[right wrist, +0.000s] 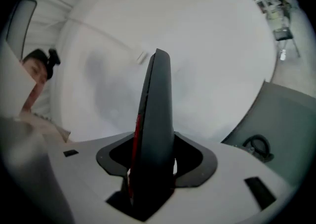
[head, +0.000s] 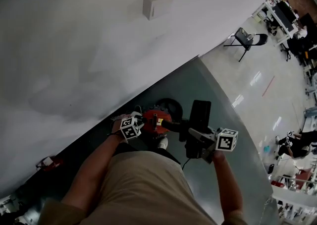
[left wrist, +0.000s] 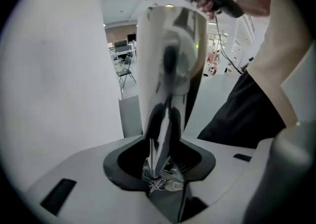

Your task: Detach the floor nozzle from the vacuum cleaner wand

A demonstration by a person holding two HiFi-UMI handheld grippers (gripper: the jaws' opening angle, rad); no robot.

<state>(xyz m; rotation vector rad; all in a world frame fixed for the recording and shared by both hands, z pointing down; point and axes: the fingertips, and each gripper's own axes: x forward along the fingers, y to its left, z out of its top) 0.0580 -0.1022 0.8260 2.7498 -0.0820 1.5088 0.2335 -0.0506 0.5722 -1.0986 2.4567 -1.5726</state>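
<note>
Black nozzle (right wrist: 157, 114) rises lengthwise from the right gripper (right wrist: 150, 173), clamped in its jaws, tip toward the wall (right wrist: 207, 40). The left gripper (left wrist: 165, 119) pinches the upright silver wand (left wrist: 170, 45).

The floor nozzle (head: 200, 114), a flat black slab with a red strip along one edge, is held on end above the grey mat (head: 218, 90). The glossy wand (left wrist: 170, 65) reaches from the red vacuum body (head: 157, 119) towards it.
</note>
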